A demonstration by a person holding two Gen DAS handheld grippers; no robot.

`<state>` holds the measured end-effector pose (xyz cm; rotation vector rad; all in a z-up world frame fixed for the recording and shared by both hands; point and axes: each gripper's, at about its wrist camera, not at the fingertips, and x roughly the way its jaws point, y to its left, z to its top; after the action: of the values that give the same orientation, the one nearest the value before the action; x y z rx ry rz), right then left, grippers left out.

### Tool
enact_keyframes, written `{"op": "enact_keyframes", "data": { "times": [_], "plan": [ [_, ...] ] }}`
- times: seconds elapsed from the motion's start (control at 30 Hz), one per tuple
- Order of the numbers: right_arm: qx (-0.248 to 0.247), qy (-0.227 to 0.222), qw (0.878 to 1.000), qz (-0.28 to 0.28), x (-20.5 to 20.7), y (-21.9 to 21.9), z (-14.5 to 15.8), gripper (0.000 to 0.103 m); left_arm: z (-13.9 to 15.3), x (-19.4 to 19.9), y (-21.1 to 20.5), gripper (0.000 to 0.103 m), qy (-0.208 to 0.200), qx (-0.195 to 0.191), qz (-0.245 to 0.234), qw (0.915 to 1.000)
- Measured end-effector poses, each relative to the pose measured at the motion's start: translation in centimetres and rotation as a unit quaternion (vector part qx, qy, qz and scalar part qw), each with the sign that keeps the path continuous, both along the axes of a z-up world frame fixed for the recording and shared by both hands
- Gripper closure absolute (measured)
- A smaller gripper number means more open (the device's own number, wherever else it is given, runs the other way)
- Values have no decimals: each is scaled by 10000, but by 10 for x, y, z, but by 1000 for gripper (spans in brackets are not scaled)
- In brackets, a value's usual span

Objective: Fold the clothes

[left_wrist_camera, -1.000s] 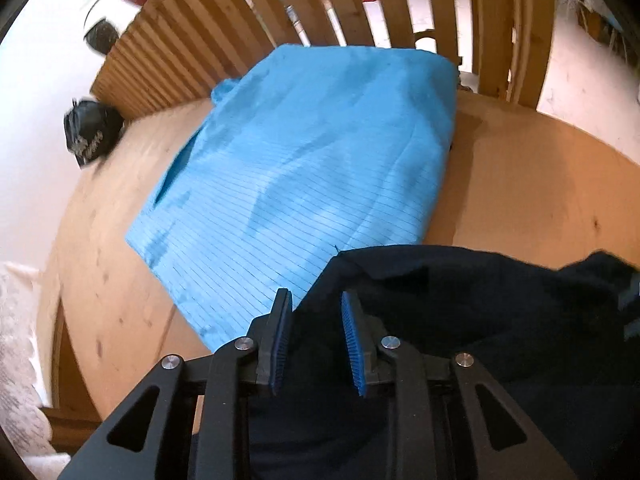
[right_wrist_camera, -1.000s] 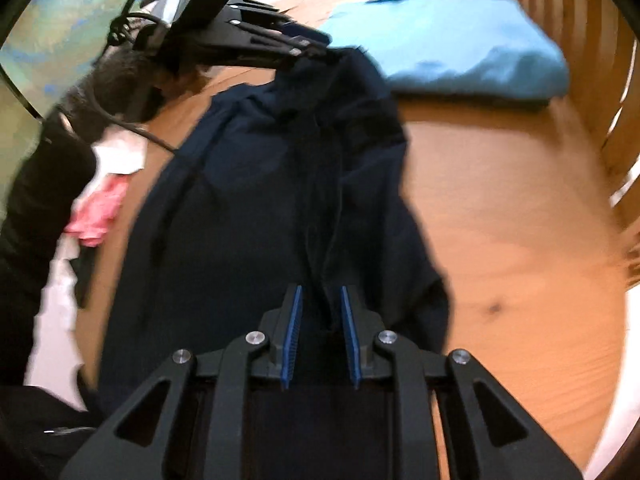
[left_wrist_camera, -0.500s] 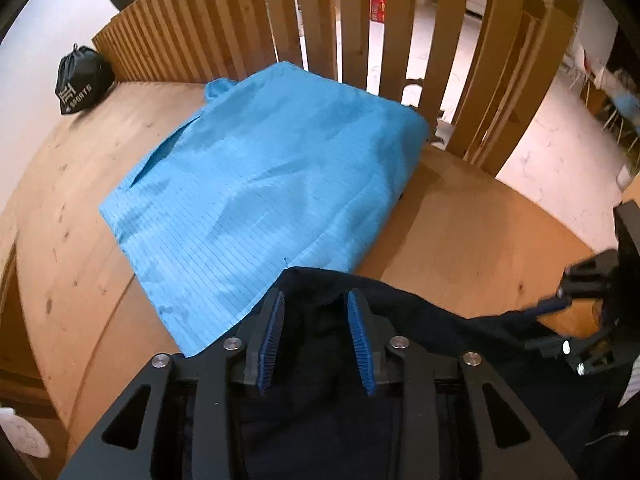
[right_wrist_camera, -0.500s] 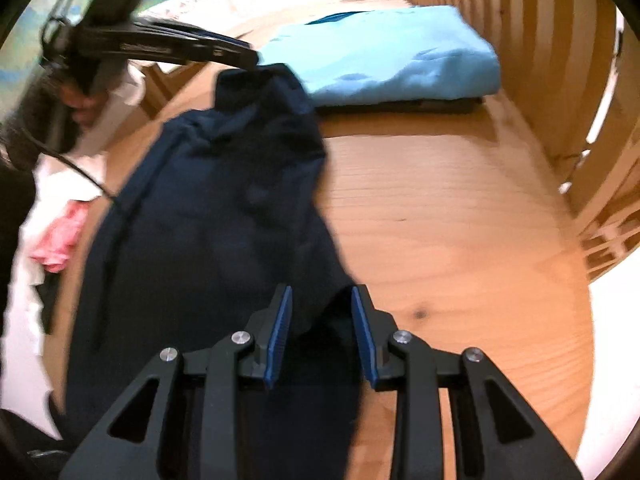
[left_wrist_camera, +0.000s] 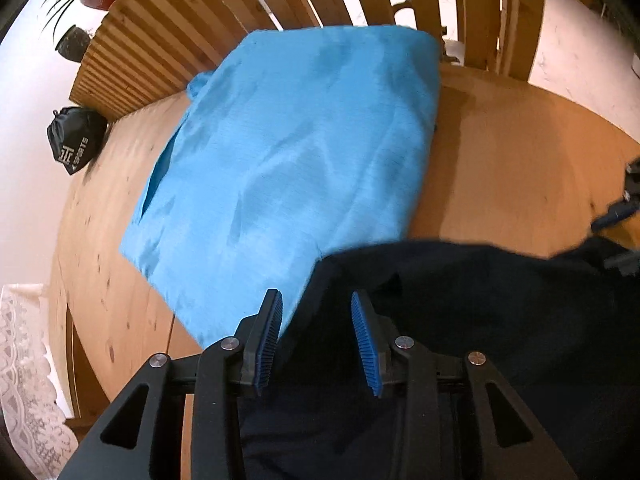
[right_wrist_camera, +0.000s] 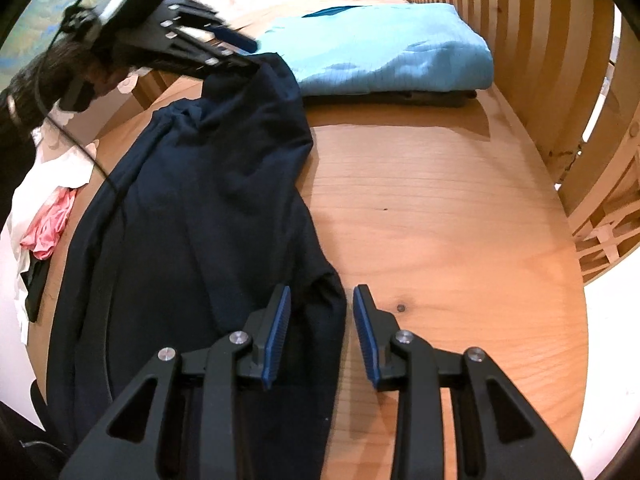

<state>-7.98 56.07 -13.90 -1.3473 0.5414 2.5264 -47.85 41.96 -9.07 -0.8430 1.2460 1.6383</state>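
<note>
Pale wooden tabletop (right_wrist_camera: 440, 208) beside a slatted wooden railing (right_wrist_camera: 520, 28) carries a folded bright-blue shirt (left_wrist_camera: 292, 136) on a dark stack, with the rumpled navy garment (right_wrist_camera: 200, 208) lying lengthwise beside it. Left gripper (left_wrist_camera: 316, 332) and right gripper (right_wrist_camera: 320, 322) both gape, gripping nothing, each over a navy end. Risk: pads may pinch one layer, so bunched cloth skews, or its far end drags onto the blue stack.

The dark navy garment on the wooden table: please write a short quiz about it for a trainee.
1. True or false: the dark navy garment lies folded on top of the light blue folded garment.
2. The right gripper is: A open, B shut on cloth.
3. What lies under the light blue folded garment?

Key: 1 false; it lies spread on the wooden table. 2 A. 3 a dark folded piece.
</note>
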Motion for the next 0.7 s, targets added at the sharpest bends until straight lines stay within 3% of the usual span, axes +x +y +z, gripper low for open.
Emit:
{"op": "enact_keyframes", "data": {
  "times": [0.1,0.13,0.17,0.47,0.63,0.7],
  "plan": [
    [-2,20,10000,38,-1,2,0,71,-6,2,8,76,-50,-12,-137,9999],
    [-7,34,10000,43,-1,3,0,71,-7,3,9,88,-132,12,-176,9998],
    [-13,49,10000,47,-1,5,0,71,-7,4,10,92,-192,56,-189,9996],
    [268,141,9993,210,-11,2,-2,62,17,-21,1,93,-610,989,391,9925],
    [397,76,9990,166,-16,4,-2,62,14,-38,1,90,-301,955,649,9929],
    [427,36,9990,127,-17,5,-1,63,13,-43,2,88,-371,1066,728,9909]
  ]
}}
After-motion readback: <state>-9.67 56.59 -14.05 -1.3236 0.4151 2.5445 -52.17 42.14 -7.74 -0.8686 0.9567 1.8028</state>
